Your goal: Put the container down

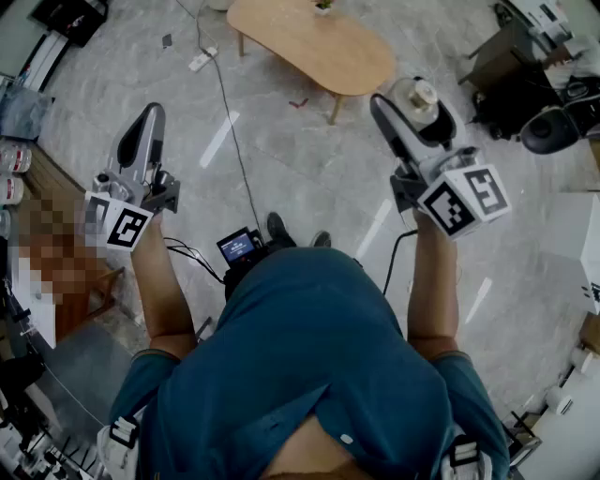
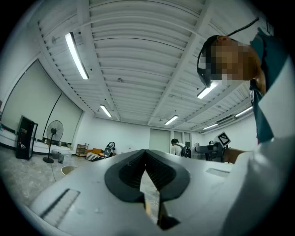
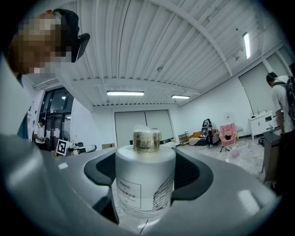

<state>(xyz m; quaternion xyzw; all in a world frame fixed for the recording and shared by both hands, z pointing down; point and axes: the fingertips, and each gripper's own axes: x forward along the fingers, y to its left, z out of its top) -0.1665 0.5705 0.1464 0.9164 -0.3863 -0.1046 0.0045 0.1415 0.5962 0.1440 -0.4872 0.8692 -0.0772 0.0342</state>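
The right hand-held gripper point(image 1: 412, 111) clamps the container point(image 3: 144, 177) between its jaws; its seemingly smooth wall could slip, dropping to the floor point(image 1: 309, 169) below.

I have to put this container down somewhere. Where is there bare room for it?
The wooden table is bare on top but for a small plant at its far edge. The grey floor between it and the person's shoes is open, with a cable along its left side. Crowded: dark equipment at right, clutter at left.
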